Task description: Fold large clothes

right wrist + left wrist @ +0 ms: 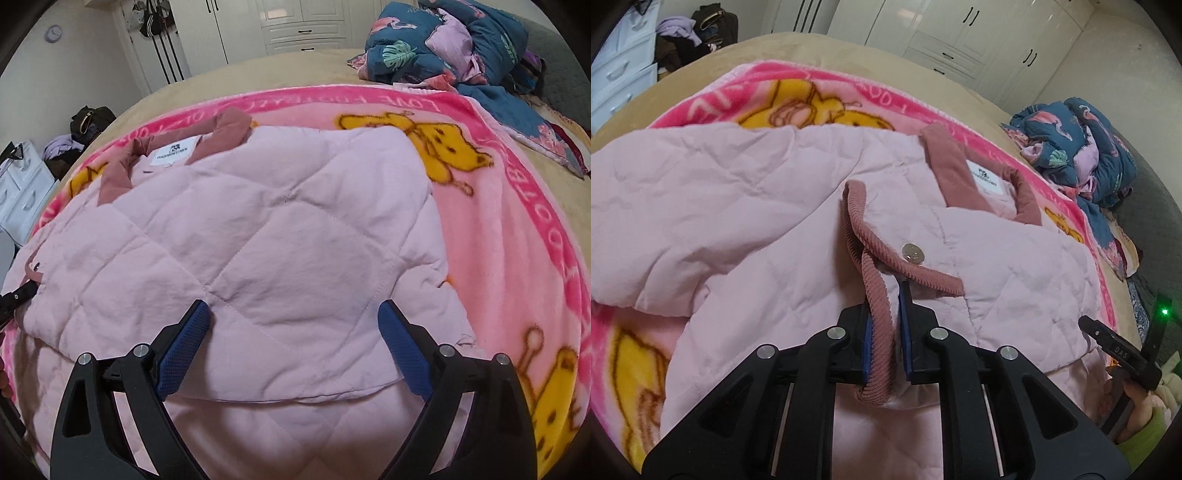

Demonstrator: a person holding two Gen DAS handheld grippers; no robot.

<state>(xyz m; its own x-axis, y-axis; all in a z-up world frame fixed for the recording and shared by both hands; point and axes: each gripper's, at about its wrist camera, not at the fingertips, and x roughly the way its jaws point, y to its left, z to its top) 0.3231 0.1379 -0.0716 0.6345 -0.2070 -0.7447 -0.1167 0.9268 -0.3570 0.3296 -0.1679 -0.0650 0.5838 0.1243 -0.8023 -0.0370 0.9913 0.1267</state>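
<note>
A pale pink quilted jacket with a dusty-rose collar lies spread on a pink cartoon blanket. My left gripper is shut on the jacket's rose corduroy cuff, which runs between the blue pads. A snap button sits on the cuff strap just ahead. In the right wrist view the jacket is folded flat, and my right gripper is open wide over its near edge, touching nothing. The left gripper's tip shows at the far left there.
The blanket covers a beige bed. A crumpled blue flamingo quilt lies at the bed's head. White wardrobes line the wall, and a white drawer unit with piled clothes stands beside the bed.
</note>
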